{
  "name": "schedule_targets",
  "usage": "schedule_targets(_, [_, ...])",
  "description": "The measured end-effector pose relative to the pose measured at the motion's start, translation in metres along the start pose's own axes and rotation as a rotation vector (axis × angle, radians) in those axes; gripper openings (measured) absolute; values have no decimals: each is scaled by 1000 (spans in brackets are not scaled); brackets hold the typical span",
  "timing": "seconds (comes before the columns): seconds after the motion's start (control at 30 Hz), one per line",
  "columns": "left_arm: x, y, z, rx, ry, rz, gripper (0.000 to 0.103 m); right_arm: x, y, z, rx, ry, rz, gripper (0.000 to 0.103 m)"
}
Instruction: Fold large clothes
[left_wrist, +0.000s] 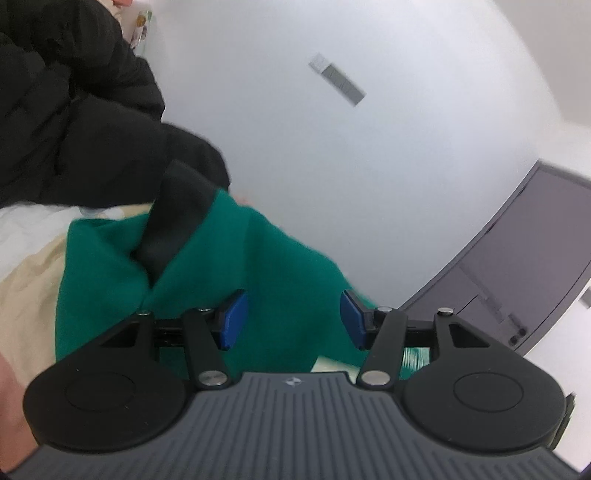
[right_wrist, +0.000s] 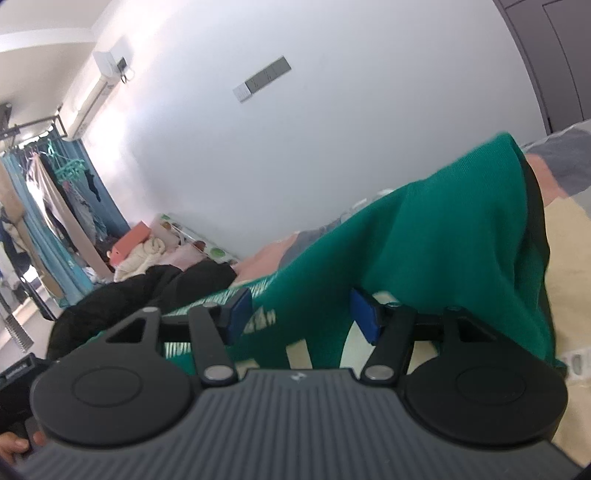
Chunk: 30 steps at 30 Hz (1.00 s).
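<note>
your left gripper (left_wrist: 291, 319) had its blue pads apart, the green garment (left_wrist: 207, 280) bunched between them and lifted off the bed (left_wrist: 29, 273), though i could not tell whether they pinched it. your right gripper (right_wrist: 301, 317) was also apart, with the same green cloth (right_wrist: 424, 251) draped across it, beside a black jacket (right_wrist: 147, 291).

green sweater (left_wrist: 280, 258) | black-trimmed; white-patterned | bunched, draped over bed

green garment (left_wrist: 280, 266): motion-blurred | lower part hidden behind gripper body
</note>
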<state>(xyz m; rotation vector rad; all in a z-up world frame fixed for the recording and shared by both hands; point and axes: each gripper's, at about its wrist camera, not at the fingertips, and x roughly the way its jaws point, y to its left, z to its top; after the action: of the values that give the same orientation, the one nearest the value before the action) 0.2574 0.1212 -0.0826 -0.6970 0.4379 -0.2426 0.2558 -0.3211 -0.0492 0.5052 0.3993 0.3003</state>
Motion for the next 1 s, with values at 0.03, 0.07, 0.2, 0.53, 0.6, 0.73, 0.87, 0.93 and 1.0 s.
schedule_targets(0.03, [12, 4, -1, 11, 20, 18, 61, 9, -3, -4, -8, 17, -9, 61])
schedule_targets(0.07, [22, 8, -3, 22, 34, 32, 61, 18, -6, -7, -26, 36, -26, 61])
schedule_targets(0.2, [59, 21, -10, 87, 96, 108, 60, 49, -14, -24, -105, 116, -89, 60])
schedule_targets(0.53, [90, 35, -13, 133, 122, 129, 60, 71, -22, -26, -122, 154, -88, 60])
schedule_targets(0.6, [82, 26, -14, 125, 109, 124, 62, 73, -17, -26, -118, 136, -94, 60])
schedule_targets(0.73, [56, 17, -17, 65, 68, 72, 68, 62, -3, -29, -144, 107, -137, 61])
schedule_targets(0.87, [23, 3, -17, 42, 34, 61, 68, 38, 11, -26, -155, 95, -121, 61])
schedule_targets(0.93, [5, -3, -18, 34, 10, 75, 68, 21, 17, -26, -155, 87, -116, 61])
schedule_targets(1.0, [-12, -7, -21, 18, 0, 91, 70, 7, 20, -26, -143, 82, -112, 61])
